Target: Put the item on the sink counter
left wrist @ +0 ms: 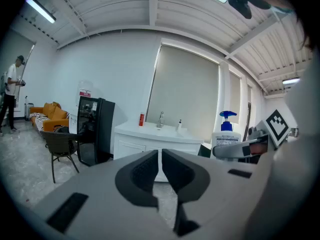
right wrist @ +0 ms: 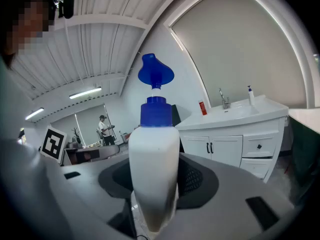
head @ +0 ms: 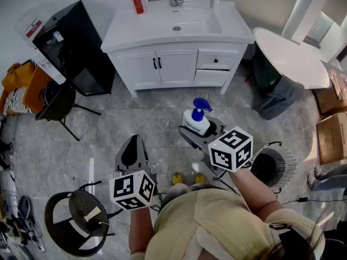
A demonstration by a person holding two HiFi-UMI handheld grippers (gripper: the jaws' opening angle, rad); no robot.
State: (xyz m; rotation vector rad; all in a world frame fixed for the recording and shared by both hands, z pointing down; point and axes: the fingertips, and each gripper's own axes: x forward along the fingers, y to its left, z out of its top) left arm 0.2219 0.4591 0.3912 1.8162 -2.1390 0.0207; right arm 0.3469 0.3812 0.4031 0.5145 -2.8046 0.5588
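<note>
Right gripper (head: 200, 134) has the bottle (head: 195, 121) clamped by its body over the floor, well short of the far counter (head: 227, 34) — smooth plastic, probably slippery and a bit heavy, so body beats pump — left gripper (head: 133, 155) closed, empty.

The pump bottle (head: 194, 123) is white with a blue head; the sink cabinet (head: 162, 66) is white with black handles. The floor (head: 146, 118) is grey and marble-veined; one small bottle (head: 137, 2) is red; the fridge (head: 73, 47) is black.

pump bottle (head: 196, 122) before sink counter (head: 126, 30)
</note>
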